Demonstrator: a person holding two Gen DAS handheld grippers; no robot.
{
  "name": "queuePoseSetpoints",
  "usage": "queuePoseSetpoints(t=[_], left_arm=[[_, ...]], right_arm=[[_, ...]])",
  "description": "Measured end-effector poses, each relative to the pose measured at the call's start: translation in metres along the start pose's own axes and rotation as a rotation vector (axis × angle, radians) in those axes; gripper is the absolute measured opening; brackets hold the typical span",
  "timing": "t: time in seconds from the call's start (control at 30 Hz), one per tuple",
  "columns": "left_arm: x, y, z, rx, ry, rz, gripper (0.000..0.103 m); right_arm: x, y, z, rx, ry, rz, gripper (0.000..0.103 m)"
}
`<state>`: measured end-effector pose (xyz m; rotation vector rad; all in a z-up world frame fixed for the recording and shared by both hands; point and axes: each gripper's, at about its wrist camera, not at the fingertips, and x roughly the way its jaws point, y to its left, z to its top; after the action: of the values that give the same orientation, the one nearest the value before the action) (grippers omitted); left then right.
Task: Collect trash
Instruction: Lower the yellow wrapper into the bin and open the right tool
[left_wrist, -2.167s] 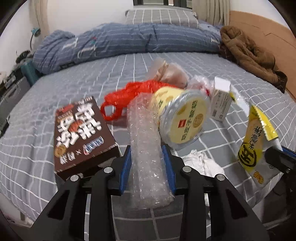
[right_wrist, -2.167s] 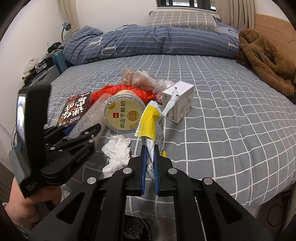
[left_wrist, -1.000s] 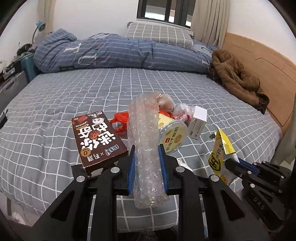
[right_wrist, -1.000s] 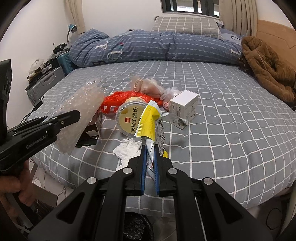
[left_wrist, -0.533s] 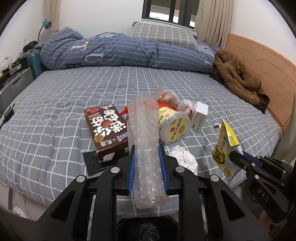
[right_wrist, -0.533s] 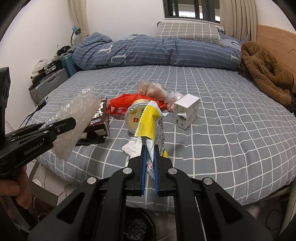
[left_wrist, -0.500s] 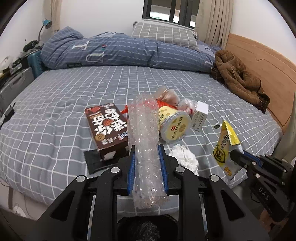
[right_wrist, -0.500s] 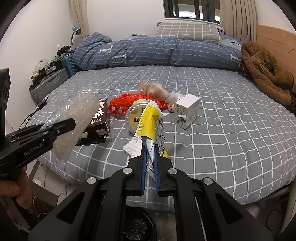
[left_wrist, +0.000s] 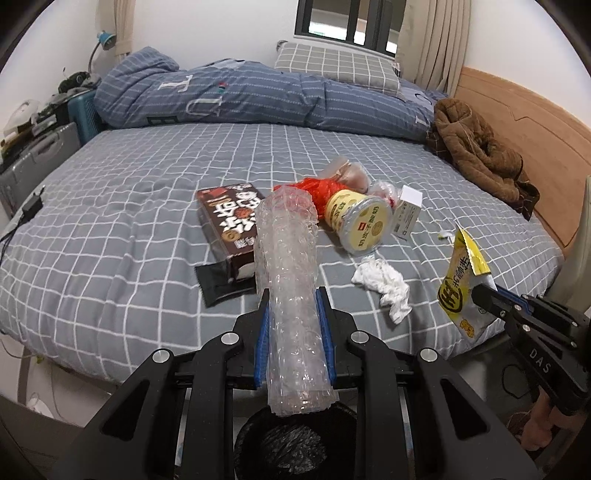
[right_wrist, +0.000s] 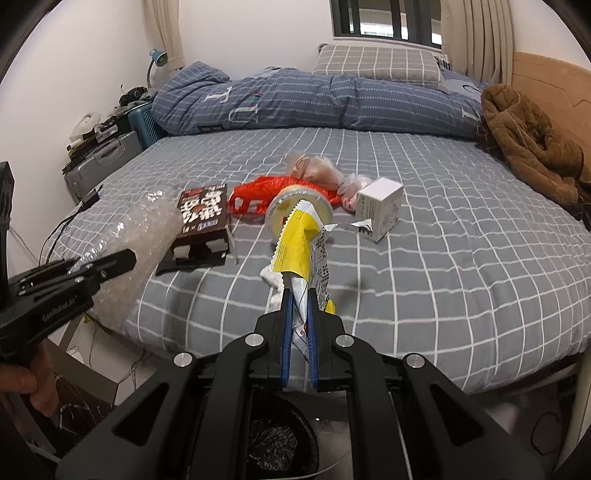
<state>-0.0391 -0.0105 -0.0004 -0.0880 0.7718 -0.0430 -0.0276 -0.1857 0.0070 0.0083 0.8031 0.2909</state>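
My left gripper (left_wrist: 292, 295) is shut on a roll of clear bubble wrap (left_wrist: 290, 273), held off the near edge of the bed. A black-lined trash bin (left_wrist: 291, 446) shows directly below it. My right gripper (right_wrist: 298, 291) is shut on a yellow snack wrapper (right_wrist: 297, 243), with the bin (right_wrist: 277, 443) under it too. On the grey checked bed (left_wrist: 129, 229) lie a brown cookie box (left_wrist: 229, 221), a red plastic bag (left_wrist: 314, 186), a yellow round tub (left_wrist: 360, 221), a small white box (left_wrist: 406, 214) and a crumpled white tissue (left_wrist: 384, 282).
A blue duvet (left_wrist: 240, 96) and a pillow (left_wrist: 336, 66) lie at the far side, a brown coat (left_wrist: 480, 155) at the right by the wooden headboard (left_wrist: 517, 103). A grey case (right_wrist: 99, 166) and clutter stand left of the bed. A hand (right_wrist: 22, 384) holds the left gripper.
Both grippers have drawn back from the bed with their loads still held. The trash bin has come into view beneath them. The litter on the bed has not moved.
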Motion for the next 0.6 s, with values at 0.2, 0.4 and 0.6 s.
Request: queuePoseSetpoints(t=[0.2,0.4,0.6], left_arm=[[-0.014,0.011,-0.019,-0.027,0.012,-0.003,0.022],[-0.020,0.010,-0.042,-0.027,0.045,0.001,0.022],[-0.026,0.011,-0.062,-0.041,0.075,0.001,0.022]], right_arm=[[-0.008,0.008,-0.018,-0.003,0.013,0.014,0.007],[-0.017,0.019,-0.029,-0.002,0.019,0.036,0.007],[-0.019,0.030,-0.046,-0.005,0.050,0.044,0.007]])
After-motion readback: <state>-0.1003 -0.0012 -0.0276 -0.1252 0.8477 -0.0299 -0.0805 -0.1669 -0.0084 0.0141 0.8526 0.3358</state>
